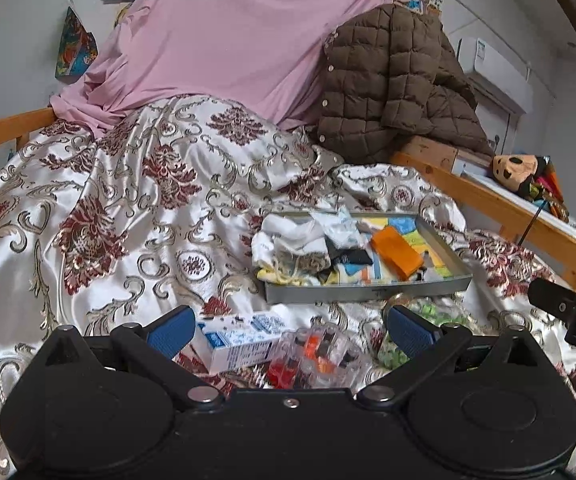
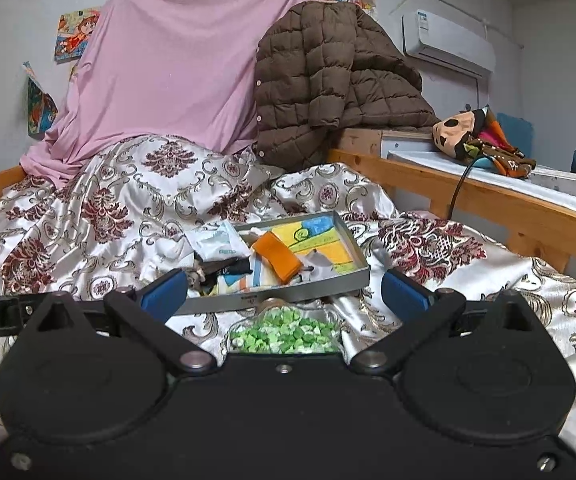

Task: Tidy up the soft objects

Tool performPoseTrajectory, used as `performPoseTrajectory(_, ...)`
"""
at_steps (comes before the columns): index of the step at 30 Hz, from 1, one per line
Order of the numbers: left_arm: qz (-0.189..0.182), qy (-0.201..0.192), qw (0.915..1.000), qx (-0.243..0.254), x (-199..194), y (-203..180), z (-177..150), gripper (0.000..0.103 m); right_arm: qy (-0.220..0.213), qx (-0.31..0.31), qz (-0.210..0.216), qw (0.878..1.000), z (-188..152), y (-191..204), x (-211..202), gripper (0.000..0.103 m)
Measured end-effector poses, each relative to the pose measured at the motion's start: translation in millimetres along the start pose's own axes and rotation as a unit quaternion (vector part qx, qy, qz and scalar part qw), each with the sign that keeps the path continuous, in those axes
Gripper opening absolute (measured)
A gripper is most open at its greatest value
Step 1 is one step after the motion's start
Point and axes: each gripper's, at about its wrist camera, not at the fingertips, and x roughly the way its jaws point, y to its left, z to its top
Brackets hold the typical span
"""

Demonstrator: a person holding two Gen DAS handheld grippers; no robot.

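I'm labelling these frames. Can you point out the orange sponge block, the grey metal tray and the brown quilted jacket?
Orange sponge block [image 1: 396, 252]: left wrist view, its top face.
Grey metal tray [image 1: 367, 291]: left wrist view, its near front wall.
Brown quilted jacket [image 2: 319, 80]: right wrist view, middle of its front panel.

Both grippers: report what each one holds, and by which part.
Nothing is held. The left gripper and right gripper are both open, fingers apart above the bedspread.

Orange cloth [image 1: 396, 253] atop jumbled fabrics [image 1: 299, 248]; grey tray [image 1: 367, 289] holds them.
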Motion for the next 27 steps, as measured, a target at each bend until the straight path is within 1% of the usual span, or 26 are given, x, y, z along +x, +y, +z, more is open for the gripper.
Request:
performPoseTrajectory(10,0.013,0.041,0.9991,0.006,2.8,-0.7,-16.7,0.102,0.041,-0.004,-0.006,0.999,-9.1,3.6,8.9,0.102)
performPoseTrajectory(13,0.021,0.062,0.9978,0.009,4.2,-1.2,-24.5,0.102,0.062,-0.007,-0.008,0.998,-13.7,5.6,12.9,0.102)
performPoseTrajectory(16,0.029,0.079,0.9964,0.008,4.1,1.2,-31.8,0.102,0.072,-0.011,-0.011,0.997,-16.5,7.3,14.6,0.102)
performPoseTrajectory(21,0.036,0.083,0.9959,0.001,1.9,6.1,-34.1,0.102,0.094,-0.015,-0.011,0.995,-20.8,8.8,19.6,0.102)
performPoseTrajectory(27,0.044,0.097,0.9942,0.017,5.9,1.8,-38.7,0.102,0.113,-0.023,-0.002,0.993,-26.0,11.9,23.1,0.102)
